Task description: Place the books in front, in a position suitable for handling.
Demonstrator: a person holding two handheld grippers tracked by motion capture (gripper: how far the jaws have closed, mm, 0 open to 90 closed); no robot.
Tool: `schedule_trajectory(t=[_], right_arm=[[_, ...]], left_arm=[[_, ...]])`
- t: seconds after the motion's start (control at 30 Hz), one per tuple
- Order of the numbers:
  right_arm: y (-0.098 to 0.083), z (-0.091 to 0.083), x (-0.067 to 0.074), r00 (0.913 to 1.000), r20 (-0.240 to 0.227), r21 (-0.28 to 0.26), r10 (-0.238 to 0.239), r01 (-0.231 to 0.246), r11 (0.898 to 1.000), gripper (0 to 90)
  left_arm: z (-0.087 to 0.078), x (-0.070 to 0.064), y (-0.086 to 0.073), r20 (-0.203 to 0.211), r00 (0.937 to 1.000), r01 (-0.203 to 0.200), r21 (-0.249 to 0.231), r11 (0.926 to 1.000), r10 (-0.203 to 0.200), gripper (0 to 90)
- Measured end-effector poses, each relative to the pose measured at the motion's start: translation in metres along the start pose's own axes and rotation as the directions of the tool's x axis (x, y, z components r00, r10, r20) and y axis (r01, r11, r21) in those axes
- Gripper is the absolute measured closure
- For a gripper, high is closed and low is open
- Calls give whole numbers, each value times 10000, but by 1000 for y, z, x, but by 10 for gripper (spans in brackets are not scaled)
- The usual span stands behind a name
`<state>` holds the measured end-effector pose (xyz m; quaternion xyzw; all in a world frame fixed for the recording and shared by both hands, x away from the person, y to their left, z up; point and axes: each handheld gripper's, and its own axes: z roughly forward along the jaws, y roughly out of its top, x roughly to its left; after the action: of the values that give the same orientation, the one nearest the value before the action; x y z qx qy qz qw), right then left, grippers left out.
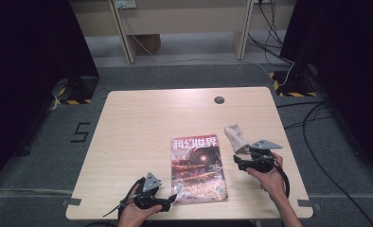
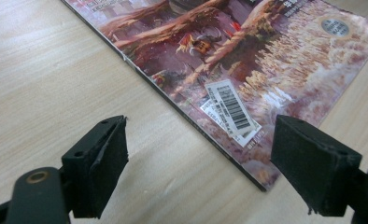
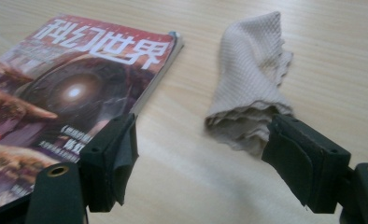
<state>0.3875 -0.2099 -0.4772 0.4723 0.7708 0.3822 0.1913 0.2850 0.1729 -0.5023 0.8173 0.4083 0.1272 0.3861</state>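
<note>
Light wooden rectangular surface [image 1: 137,123] with a glossy science-fiction magazine [image 1: 197,168], reddish-brown cover art and white Chinese title, lying flat near the front middle. Crumpled beige waffle-textured cloth [image 1: 235,136] lies just right of the magazine's top edge, apart from it.

Left hand-held gripper [image 1: 168,201] sits low at the front edge of the surface, pointing at the magazine's bottom-left corner. Left gripper view: jaws stand wide apart, nothing between the pads, magazine corner [image 2: 247,93] with white barcode sticker [image 2: 231,109] lies just ahead of the jaws, flat on the wood. Spine edge runs diagonally between the two jaws' line of sight. No contact visible.

Right hand-held gripper [image 1: 239,158] is at the right of the magazine, just in front of the cloth. Right gripper view: jaws apart, empty; the near end of the cloth [image 3: 252,79] sits just in front of the right-side jaw, touching or nearly so, can't tell which. Magazine top corner [image 3: 79,79] lies behind the left-side jaw.

Small dark round hole [image 1: 219,100] at the far edge of the surface. Grey floor with cables beyond.
</note>
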Motion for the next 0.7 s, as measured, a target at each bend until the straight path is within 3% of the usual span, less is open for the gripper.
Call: schedule_trajectory(t=[0.1, 0.23, 0.7], right_arm=[[4, 4, -4, 9999, 73, -32, 148, -148, 9999, 275], [13, 12, -8, 9993, 337, 71, -173, 171, 9998, 288], [21, 28, -12, 9994, 330, 225, -33, 25, 9997, 292]], left_arm=[[-2, 1, -2, 21, 10000, 21, 19, 10000, -21, 183], [-4, 3, -4, -3, 10000, 45, 35, 10000, -44, 182], [-2, 3, -1, -172, 9995, -272, 161, 9995, 275, 182]])
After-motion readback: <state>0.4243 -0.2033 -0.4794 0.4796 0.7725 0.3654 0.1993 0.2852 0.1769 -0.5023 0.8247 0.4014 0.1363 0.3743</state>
